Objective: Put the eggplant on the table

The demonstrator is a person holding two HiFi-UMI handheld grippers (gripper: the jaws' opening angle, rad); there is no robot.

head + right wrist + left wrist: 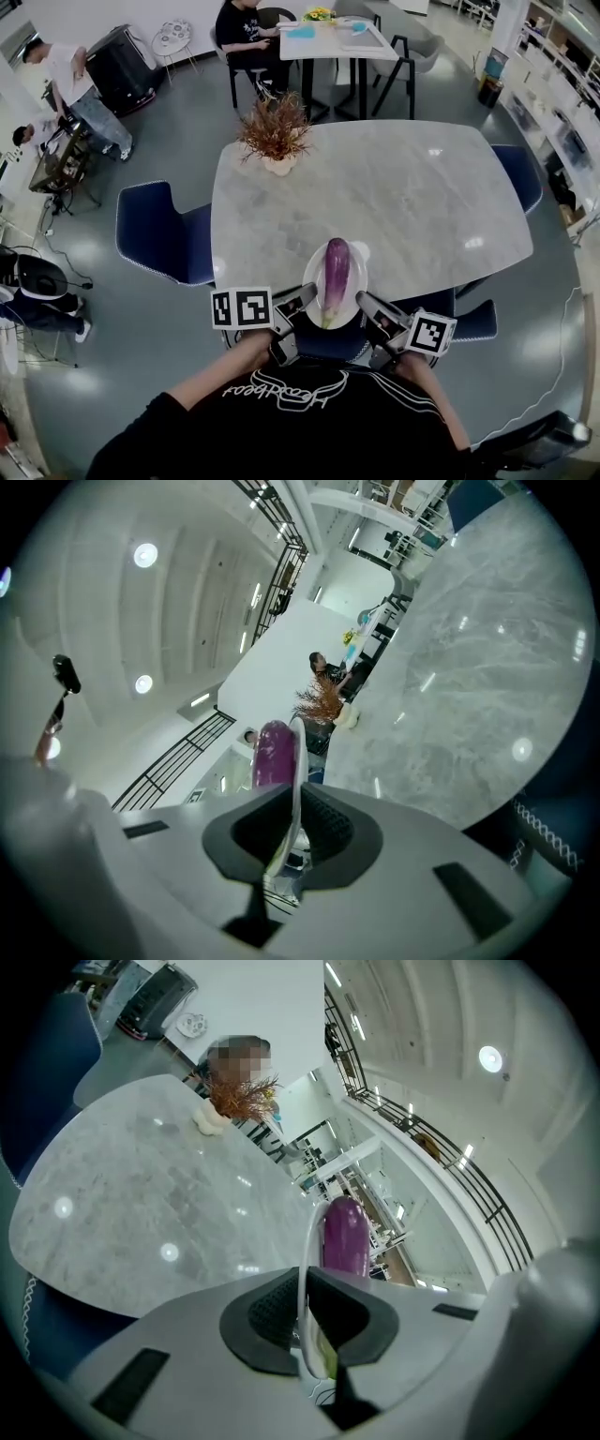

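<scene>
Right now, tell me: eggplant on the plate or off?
On it: the eggplant lies along the white plate; left gripper and right gripper clamp its rim.

Bright overhead lts (145,555), tabletop (412,197) glare, fisheye edges

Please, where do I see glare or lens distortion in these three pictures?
Head view: the table looks bowed outward, and small lamp reflections shine on it. Left gripper view: dark rounded corners, a glaring ceiling lamp, the eggplant sharp. Right gripper view: same fisheye rounding; the railing curves.
</scene>
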